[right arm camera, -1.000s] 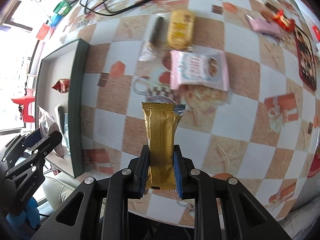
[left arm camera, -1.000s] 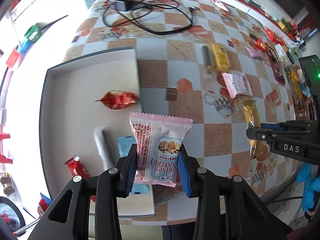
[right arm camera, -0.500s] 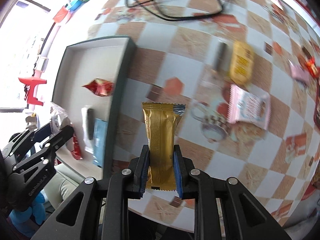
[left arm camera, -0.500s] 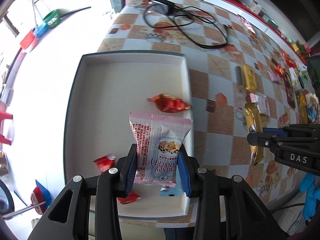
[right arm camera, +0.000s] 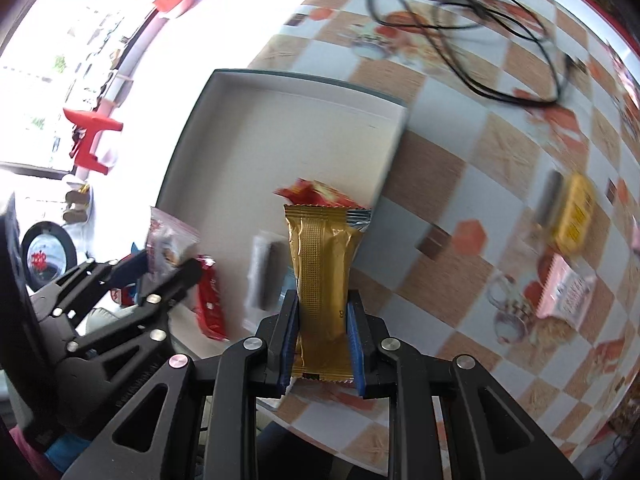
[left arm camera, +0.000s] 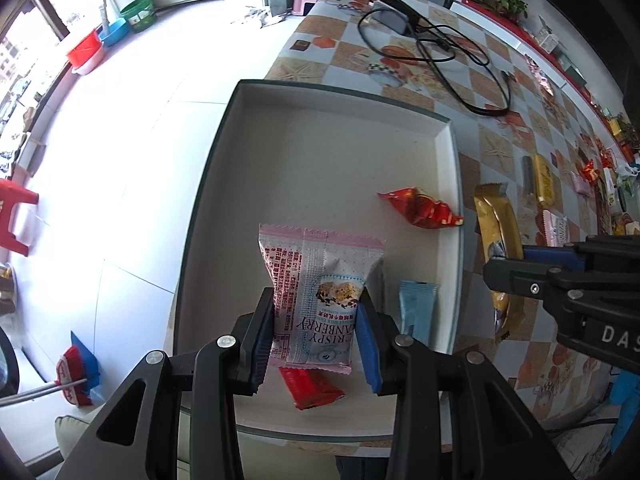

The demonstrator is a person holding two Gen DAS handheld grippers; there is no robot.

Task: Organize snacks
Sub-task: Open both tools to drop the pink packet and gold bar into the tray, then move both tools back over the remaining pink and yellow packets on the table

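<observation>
Blue-padded jaws of the left gripper (left arm camera: 316, 340) clamp a pink cranberry crisp packet (left arm camera: 318, 294), held upright above the near end of the white tray (left arm camera: 320, 152). The right gripper (right arm camera: 322, 338) has its jaws closed tight on a gold bar packet (right arm camera: 322, 276), hanging over the tray's right rim. Inside the tray lie a red candy (left arm camera: 420, 208), a light blue packet (left arm camera: 416, 308) and a red wrapper (left arm camera: 312, 388). More snacks sit on the checkered worktop (left arm camera: 492, 148) near a black cable (left arm camera: 436, 48).
</observation>
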